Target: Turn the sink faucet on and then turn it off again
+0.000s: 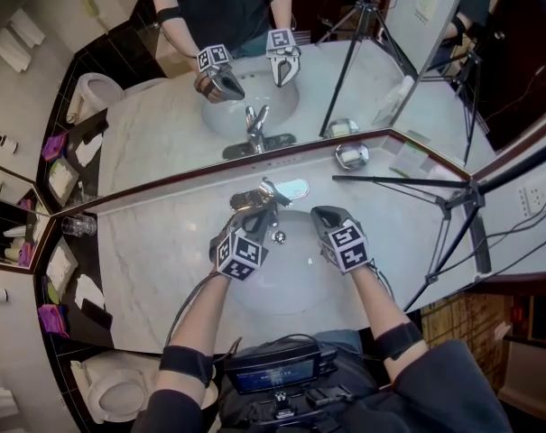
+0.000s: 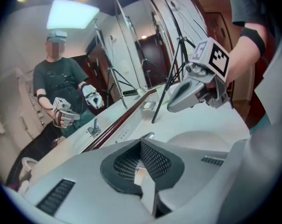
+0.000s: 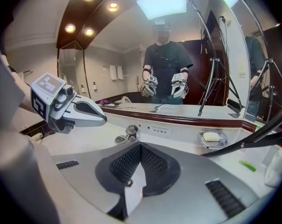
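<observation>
Above sink (image 1: 286, 287) | left claw (image 1: 253, 213) closed, empty, near faucet (image 1: 283, 190) | right claw (image 1: 324, 216) closed, empty

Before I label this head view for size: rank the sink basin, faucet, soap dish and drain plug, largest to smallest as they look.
1. sink basin
2. faucet
3. soap dish
4. drain plug
The dish lies farther from the camera, so it may only look smaller.

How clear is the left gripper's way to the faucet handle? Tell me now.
Probably clear, yes. The left gripper, jaws shut and empty, hangs right beside the faucet with nothing between them; the right gripper is off to the other side.
</observation>
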`<state>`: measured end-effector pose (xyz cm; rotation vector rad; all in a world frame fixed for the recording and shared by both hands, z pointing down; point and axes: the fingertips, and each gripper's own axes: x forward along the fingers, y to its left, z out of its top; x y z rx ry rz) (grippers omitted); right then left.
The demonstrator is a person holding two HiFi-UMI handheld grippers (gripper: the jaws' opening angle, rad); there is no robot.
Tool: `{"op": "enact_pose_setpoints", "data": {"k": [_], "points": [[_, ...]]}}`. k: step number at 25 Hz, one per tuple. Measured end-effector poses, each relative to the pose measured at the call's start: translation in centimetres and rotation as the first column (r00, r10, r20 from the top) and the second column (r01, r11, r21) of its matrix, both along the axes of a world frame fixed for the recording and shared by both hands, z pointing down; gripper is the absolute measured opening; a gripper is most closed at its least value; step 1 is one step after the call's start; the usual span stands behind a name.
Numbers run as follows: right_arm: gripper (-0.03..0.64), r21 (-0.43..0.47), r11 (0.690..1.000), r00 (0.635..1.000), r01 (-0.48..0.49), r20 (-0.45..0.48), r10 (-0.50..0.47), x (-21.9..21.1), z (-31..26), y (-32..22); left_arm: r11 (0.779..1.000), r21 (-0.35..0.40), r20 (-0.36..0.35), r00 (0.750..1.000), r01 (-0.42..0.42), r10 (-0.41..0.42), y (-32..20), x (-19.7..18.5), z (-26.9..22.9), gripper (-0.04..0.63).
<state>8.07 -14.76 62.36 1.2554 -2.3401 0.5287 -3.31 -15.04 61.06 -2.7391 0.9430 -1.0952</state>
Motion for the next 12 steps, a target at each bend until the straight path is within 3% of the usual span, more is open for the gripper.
{"op": "enact_pose_setpoints", "data": {"k": [6, 12], "points": [[0.018, 0.014, 1.000, 1.000, 0.014, -0.004, -0.014, -0.7, -1.5, 0.7, 0.984, -0.086, -0.207, 0.963, 0.158, -0.173, 1.1, -3.5, -3.5, 0.001], [0.018, 0.024, 0.999, 1.000, 0.025, -0.013, -0.025, -0.5, -1.7, 1.5, 0.943, -0.176, -0.338, 0.883, 0.282, -0.327, 2.9, -7.6, -4.6, 0.001]]}}
